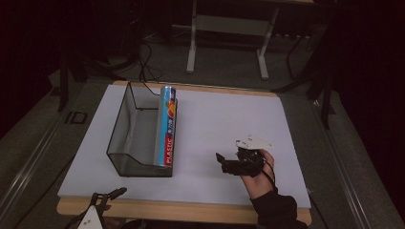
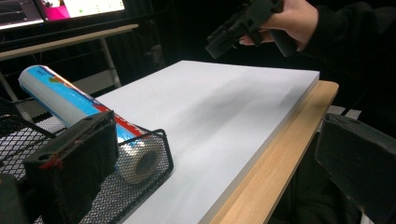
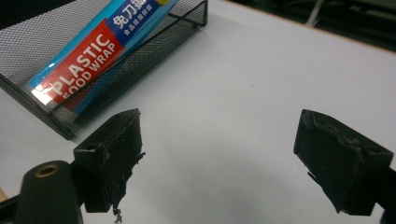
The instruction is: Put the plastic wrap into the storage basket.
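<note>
A black mesh basket (image 1: 125, 125) stands on the left half of the white board (image 1: 224, 119). A roll of plastic food wrap (image 1: 166, 126) lies in it along its right wall, one end poking over the far rim. My right gripper (image 1: 220, 161) hovers over the board to the right of the basket, pointing at it. Its jaws are open with nothing between them (image 3: 224, 158), and the roll (image 3: 88, 56) and basket (image 3: 187, 18) lie ahead. My left gripper (image 1: 109, 193) rests at the table's near-left edge, open and empty (image 2: 215, 154), beside the basket's near corner (image 2: 159, 163).
The board sits on a wooden table whose front edge (image 1: 191, 210) shows bare wood. Behind the table stand the white legs of a desk (image 1: 193, 43) and cables on the floor. Lit monitors (image 2: 70, 9) glow in the left gripper view.
</note>
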Motion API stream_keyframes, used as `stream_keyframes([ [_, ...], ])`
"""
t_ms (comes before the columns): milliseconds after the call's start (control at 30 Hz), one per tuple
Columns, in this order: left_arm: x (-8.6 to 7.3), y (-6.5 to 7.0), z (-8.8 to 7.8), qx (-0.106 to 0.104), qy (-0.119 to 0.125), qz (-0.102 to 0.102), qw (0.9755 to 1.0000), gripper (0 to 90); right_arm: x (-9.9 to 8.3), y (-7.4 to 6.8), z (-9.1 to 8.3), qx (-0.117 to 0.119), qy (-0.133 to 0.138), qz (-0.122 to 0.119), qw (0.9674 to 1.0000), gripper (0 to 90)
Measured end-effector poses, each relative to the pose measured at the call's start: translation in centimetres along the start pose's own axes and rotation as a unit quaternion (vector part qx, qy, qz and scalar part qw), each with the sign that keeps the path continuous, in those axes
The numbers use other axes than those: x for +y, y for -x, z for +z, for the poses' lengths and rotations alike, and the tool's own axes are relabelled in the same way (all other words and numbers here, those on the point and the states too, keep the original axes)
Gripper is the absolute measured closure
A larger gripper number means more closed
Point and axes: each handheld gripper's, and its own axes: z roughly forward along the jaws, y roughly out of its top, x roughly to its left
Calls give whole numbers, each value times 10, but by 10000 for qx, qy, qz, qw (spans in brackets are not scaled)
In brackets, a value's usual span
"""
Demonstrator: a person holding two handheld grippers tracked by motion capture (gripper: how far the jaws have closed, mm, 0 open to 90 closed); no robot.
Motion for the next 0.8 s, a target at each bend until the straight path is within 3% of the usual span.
stream_keyframes([
  [633, -1, 0, 1, -5, -42, -9, 10000, 2, -44, 15, -33, -337, 37, 124, 9993, 158],
  [733, 0, 0, 1, -6, -37, -5, 10000, 2, -50, 17, -39, -591, 46, 95, 9982, 187],
  [800, 0, 0, 0, -11, -25, -8, 10000, 2, -53, 21, -43, -594, 63, 209, 9980, 187],
])
